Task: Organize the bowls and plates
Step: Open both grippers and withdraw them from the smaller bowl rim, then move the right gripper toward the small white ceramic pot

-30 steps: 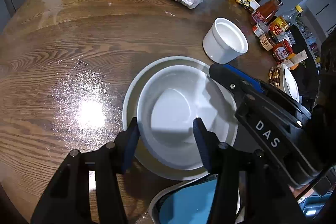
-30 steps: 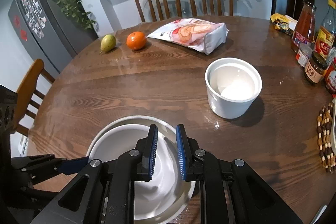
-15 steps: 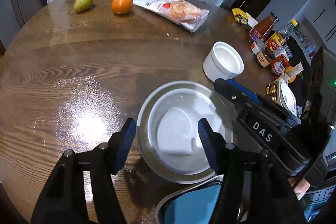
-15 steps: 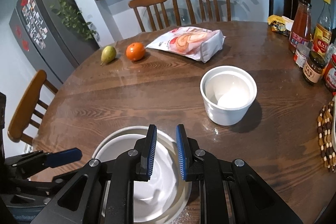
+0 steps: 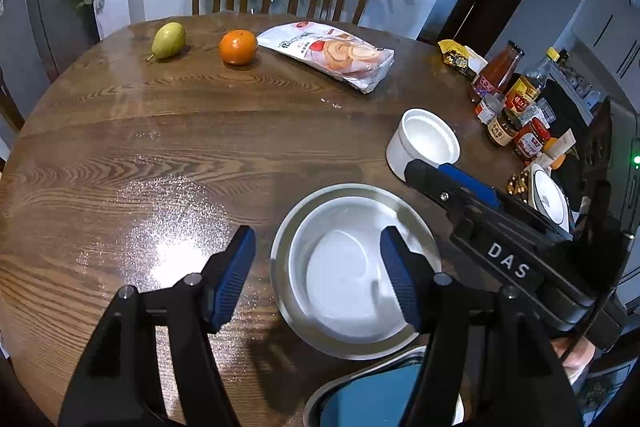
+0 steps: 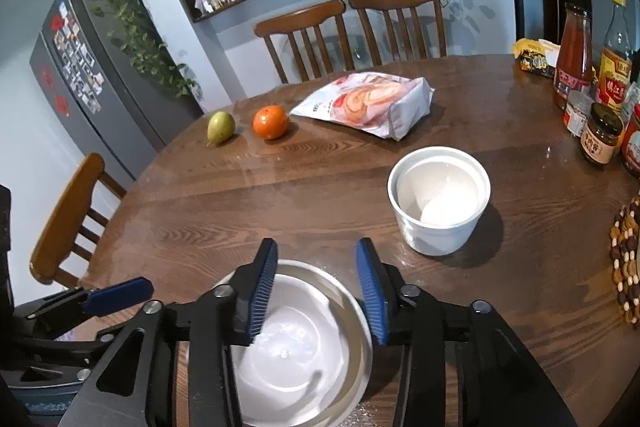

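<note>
A: "Where did the right gripper stand?"
B: "Its jaws had just been opening, nothing clamped; the left gripper was released too. The white bowl sat nested in the metal bowl near the desk's front edge."
A: "What was left?"
B: "Seemingly the white cup, standing apart."

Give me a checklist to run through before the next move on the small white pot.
1. White bowl nested in the grey bowl: ok, it sits inside.
2. Right tongs released: ok, the jaws have just been opening and stand apart over the bowl's rim, pressing nothing.
3. Left tongs free: ok, open and empty, above the bowls.
4. Small white pot upright and empty: ok.
5. Path to the pot clear: ok, bare table between; jars stand off to the side.
6. Room for the pot inside the white bowl: cannot tell.
</note>
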`<state>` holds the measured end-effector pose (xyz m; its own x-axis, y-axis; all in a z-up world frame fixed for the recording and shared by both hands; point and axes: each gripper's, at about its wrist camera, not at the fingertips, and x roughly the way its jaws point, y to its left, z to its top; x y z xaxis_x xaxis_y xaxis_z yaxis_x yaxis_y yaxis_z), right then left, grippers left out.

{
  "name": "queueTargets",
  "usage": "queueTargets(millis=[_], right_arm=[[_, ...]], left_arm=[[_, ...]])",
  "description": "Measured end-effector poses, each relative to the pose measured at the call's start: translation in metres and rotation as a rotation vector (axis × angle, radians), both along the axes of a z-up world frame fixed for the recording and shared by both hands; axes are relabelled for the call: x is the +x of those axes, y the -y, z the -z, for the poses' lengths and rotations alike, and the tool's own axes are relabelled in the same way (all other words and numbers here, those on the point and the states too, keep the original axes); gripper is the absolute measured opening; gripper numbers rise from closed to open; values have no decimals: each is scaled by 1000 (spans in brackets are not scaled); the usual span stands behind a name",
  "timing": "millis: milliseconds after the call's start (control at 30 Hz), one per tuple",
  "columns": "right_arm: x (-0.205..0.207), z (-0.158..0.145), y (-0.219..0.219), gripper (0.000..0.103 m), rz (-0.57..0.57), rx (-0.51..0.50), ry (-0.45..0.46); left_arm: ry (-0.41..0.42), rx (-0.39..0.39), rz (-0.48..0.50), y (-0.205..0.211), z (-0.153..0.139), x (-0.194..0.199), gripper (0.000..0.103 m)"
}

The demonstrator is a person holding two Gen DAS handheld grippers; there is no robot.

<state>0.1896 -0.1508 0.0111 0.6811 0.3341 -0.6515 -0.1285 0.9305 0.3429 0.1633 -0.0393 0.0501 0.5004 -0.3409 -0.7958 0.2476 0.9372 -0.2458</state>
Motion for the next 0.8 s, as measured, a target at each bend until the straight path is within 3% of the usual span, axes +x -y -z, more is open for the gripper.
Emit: queueTargets(millis=[100,300,400,600,800], right_arm=[[-1,-1,1,60,0,20,14],[-1,-5,5,65,4,48,26],[-4,-9,7,72,2,67,42],[-5,-24,8,74,-26,107,61],[-1,-58,2,78,-49,60,106]], left_arm=[[-4,-5,5,0,0,1,64],[1,-7,-2,-1,-1,1,64],[4,-18,2,-1,-3,-1,67],[40,-66,-3,-12,-15,-4,77],[81,-77,-71,-26,-21,1,82]])
